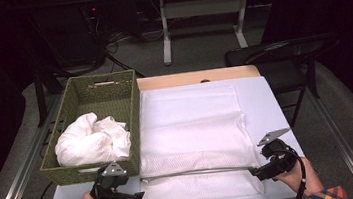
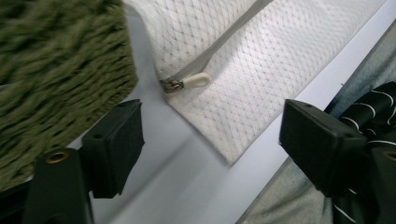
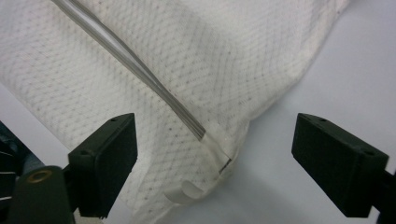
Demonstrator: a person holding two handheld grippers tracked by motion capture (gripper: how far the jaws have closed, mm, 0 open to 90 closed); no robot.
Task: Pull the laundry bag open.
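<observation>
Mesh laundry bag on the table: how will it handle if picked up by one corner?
The mesh laundry bag is probably floppy: thin netting lying flat, so it would drape and sag. Likely light for its size. The zipper pull may dangle and snag.

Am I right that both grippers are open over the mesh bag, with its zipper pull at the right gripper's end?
Not quite: the zipper pull sits at the left gripper end, as the left gripper view shows. Both grippers are open at the mesh bag, the right gripper at the other end.
</observation>
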